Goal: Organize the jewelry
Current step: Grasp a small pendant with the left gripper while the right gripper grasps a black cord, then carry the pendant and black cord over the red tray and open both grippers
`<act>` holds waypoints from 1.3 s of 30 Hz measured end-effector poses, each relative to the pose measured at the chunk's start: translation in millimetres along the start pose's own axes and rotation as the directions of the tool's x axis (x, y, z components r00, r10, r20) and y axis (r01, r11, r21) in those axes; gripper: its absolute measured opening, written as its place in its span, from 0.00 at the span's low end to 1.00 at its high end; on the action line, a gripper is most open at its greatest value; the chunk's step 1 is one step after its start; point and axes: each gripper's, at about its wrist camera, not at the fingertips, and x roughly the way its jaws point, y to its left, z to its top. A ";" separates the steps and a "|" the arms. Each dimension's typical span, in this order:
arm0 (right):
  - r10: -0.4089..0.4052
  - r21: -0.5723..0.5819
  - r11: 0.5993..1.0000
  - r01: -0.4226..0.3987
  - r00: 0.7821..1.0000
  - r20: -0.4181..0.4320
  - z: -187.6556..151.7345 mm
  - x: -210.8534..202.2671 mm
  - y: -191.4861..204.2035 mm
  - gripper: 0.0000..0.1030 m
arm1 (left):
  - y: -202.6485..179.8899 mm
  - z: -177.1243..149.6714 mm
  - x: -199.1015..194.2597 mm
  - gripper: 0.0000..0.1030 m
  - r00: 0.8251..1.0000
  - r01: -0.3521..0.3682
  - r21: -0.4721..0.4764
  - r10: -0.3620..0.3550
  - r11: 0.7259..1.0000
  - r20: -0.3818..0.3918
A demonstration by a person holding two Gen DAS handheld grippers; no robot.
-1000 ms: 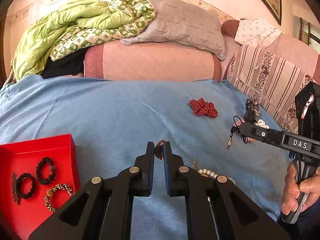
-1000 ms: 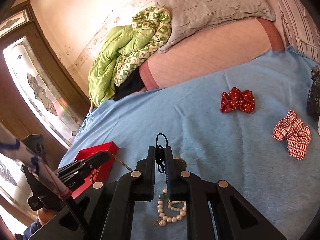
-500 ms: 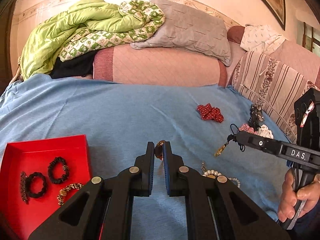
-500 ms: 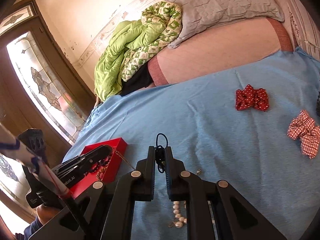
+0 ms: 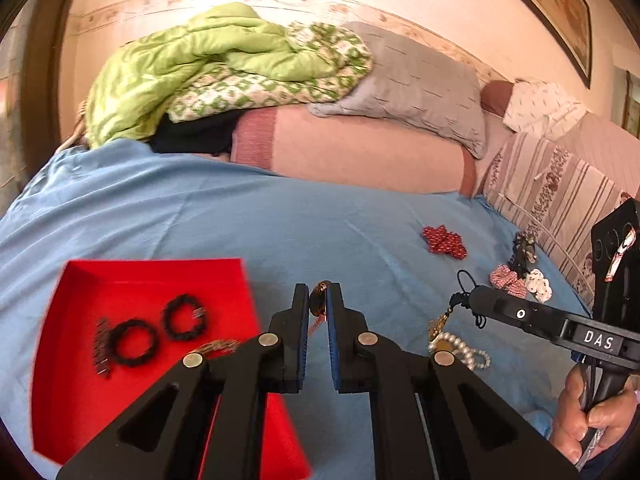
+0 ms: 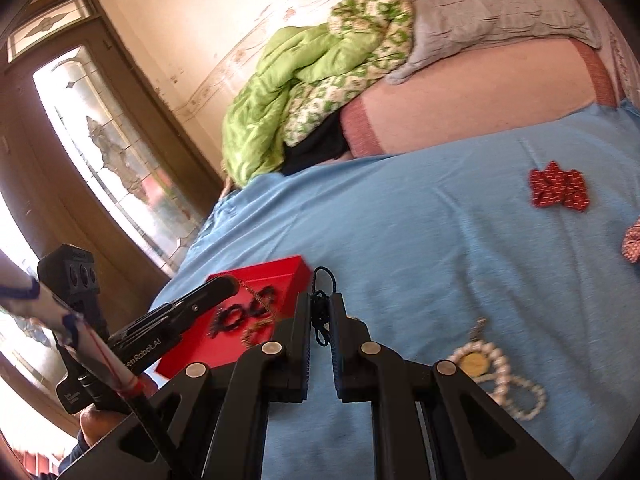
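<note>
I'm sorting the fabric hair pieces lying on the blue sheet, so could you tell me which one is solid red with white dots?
The red dotted scrunchie, lying alone toward the pillows; the checked scrunchie and white scrunchie cluster together nearer the striped cushion.

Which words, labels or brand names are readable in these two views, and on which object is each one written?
"DAS": white letters on the body of the right gripper, seen from the left wrist camera.
"...enRobot.AI": white lettering along the side of the left gripper, seen from the right wrist camera; its first letters are hidden.
A small label lower on that gripper's handle is too blurred to read.
Nothing else carries text.
</note>
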 end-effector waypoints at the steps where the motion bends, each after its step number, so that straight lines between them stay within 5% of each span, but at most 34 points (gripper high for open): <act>1: 0.011 -0.004 1.000 -0.011 1.000 -0.004 -1.8 1.4 7.4 0.09 | 7.4 -3.2 -7.1 0.08 1.000 -0.007 -0.009 0.007 1.000 0.001; 10: 0.103 -0.047 0.993 -0.107 0.992 -0.068 -21.9 25.9 69.7 0.09 | 83.4 -26.1 -46.7 0.08 0.995 -0.096 -0.118 0.096 0.988 -0.004; 19: 0.128 -0.106 0.983 -0.148 0.976 -0.177 -47.5 74.0 121.0 0.09 | 130.8 -41.7 -42.7 0.08 0.988 -0.151 -0.178 0.141 0.972 -0.068; 39: 0.000 -0.129 0.991 -0.039 0.957 -0.290 -58.0 158.2 135.5 0.10 | 149.9 -46.1 -9.9 0.08 0.972 -0.196 -0.233 0.157 0.953 -0.174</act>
